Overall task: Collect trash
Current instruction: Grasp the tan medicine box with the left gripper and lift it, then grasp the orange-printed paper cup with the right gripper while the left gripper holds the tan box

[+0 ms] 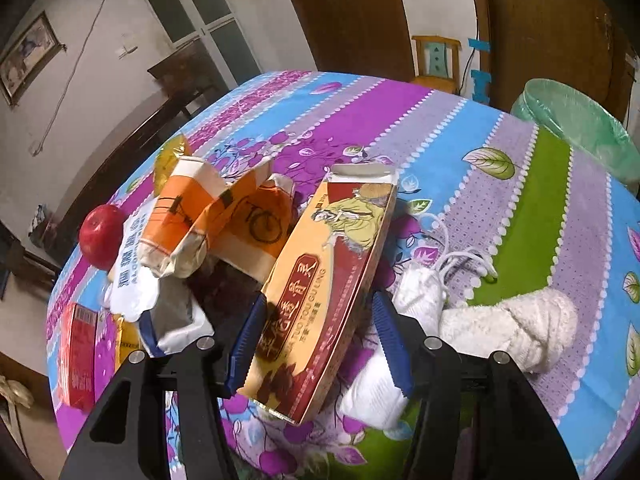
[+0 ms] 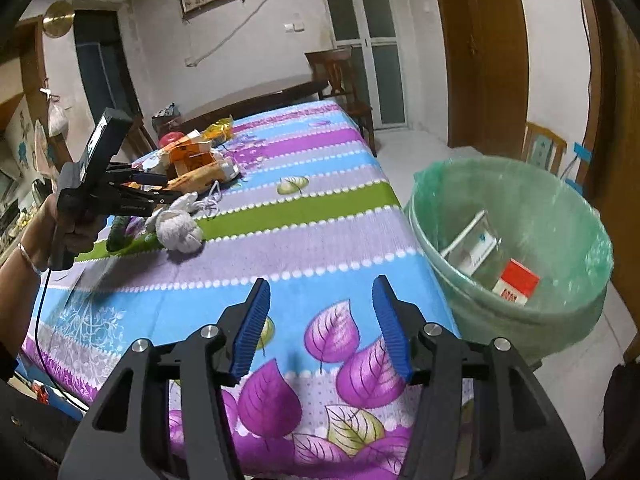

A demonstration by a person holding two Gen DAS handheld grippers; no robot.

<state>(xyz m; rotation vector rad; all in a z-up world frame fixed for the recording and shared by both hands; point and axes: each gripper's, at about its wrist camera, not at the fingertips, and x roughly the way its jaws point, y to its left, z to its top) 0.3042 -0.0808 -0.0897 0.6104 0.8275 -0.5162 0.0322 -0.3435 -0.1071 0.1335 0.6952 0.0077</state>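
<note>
A long red-and-yellow medicine box (image 1: 332, 264) sits tilted between the blue pads of my left gripper (image 1: 319, 299), which is shut on it. Its near end hangs just above the striped tablecloth (image 1: 400, 120). In the right wrist view a person's hand holds that left gripper (image 2: 164, 192) with the box (image 2: 200, 174) beside the trash pile. My right gripper (image 2: 321, 282) is open with nothing in it, over the table's near corner next to the green-lined bin (image 2: 520, 320). The bin (image 1: 580, 128) holds a white carton (image 2: 476, 248) and a red box (image 2: 516, 282).
Crushed orange paper cups (image 1: 208, 216), a white wrapper (image 1: 136, 276), a yellow wrapper (image 1: 172, 160), a red apple (image 1: 100, 236) and a red carton (image 1: 80, 356) lie left of the box. A knotted white towel (image 1: 516, 328) and a white cord (image 1: 460, 256) lie to its right. Wooden chairs (image 2: 340, 76) stand beyond the table.
</note>
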